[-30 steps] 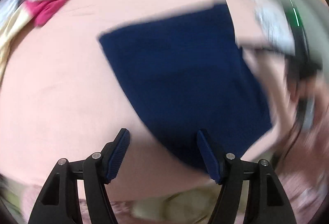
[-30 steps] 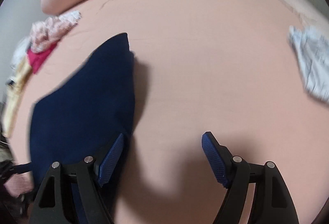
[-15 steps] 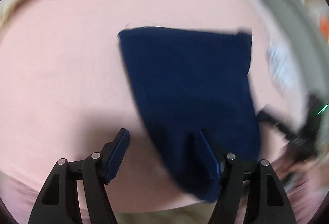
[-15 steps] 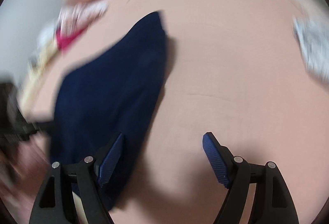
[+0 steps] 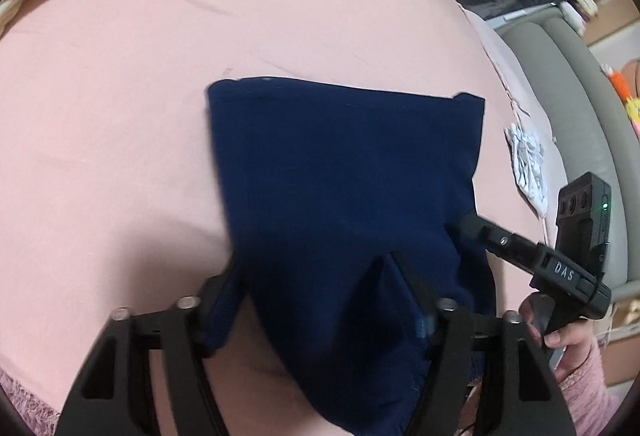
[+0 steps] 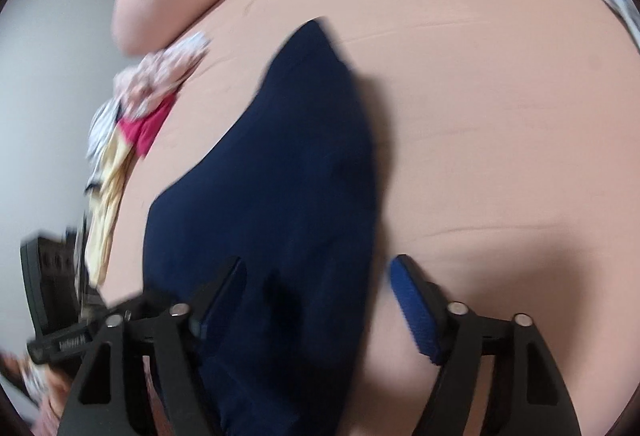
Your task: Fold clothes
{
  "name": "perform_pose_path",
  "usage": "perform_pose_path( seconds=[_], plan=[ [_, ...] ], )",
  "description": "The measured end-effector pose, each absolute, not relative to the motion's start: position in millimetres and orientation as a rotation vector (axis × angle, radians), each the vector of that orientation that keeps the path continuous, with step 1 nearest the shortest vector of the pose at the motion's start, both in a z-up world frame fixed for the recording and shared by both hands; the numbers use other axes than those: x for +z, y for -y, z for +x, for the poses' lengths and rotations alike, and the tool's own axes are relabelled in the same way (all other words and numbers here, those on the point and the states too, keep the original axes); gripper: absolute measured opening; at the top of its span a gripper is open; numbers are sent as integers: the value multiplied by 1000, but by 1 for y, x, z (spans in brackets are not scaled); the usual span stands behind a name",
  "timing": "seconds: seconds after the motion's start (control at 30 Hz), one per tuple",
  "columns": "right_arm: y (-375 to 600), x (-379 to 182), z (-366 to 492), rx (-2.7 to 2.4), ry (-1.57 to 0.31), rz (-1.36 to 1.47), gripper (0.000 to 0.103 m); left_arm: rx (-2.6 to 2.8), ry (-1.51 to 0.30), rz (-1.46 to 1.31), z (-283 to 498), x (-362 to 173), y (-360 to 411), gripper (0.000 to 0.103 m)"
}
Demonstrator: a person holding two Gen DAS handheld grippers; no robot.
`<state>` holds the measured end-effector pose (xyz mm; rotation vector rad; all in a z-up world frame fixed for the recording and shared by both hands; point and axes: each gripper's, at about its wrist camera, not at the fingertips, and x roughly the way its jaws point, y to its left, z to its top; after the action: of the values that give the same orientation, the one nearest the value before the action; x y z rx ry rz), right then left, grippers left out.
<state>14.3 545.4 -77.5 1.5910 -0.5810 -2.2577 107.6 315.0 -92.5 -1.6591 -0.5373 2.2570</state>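
Seeing navy garment (image 5: 340, 175) mid-frame on the bed (image 5: 100, 155); left gripper (image 5: 316, 276) jaws just closing, fabric draped between; right gripper (image 6: 320, 276) closing too, probably not gripping.

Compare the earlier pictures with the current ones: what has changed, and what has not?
The left claw has just been closing over the near edge of the navy cloth, which now bunches between its fingers. The right claw has also narrowed, with cloth between its fingers but not pinched. The clothes pile stayed put.
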Motion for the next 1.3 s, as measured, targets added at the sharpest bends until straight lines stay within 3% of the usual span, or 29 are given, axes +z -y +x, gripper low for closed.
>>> perform_pose_path(
  seconds=[0.1,0.13,0.23,0.43,0.7,0.83,0.9,0.93,0.97,1.17,1.23,1.3],
  plan=[
    [-555,-81,23,-2217,605,1608,31,2281,492,-1678,117,-90,-280,14],
    [-561,-83,25,-2227,633,1623,8,2271,517,-1689,117,-87,-278,12],
    [-578,-68,43,-2221,711,1590,6,2310,366,-1593,116,-58,-294,8],
    [-560,-20,71,-2260,617,1439,6,2375,127,-1442,142,-9,-329,8],
    [-595,-12,96,-2294,697,1417,6,2395,58,-1411,118,-7,-380,8],
    [-611,-38,95,-2301,689,1539,7,2393,91,-1452,102,-19,-380,8],
    [-617,-55,92,-2285,700,1613,19,2394,110,-1467,103,-18,-376,8],
    [-620,-60,90,-2288,711,1622,41,2385,125,-1488,102,-22,-373,8],
    [-622,-66,88,-2291,722,1632,50,2370,153,-1518,100,-28,-368,8],
    [-620,-73,76,-2317,682,1589,58,2235,385,-1751,90,-75,-337,19],
    [-617,-74,74,-2328,642,1562,65,2211,455,-1720,86,-78,-336,28],
    [-616,-75,74,-2321,635,1533,60,2181,534,-1676,83,-79,-336,46]
  ],
)
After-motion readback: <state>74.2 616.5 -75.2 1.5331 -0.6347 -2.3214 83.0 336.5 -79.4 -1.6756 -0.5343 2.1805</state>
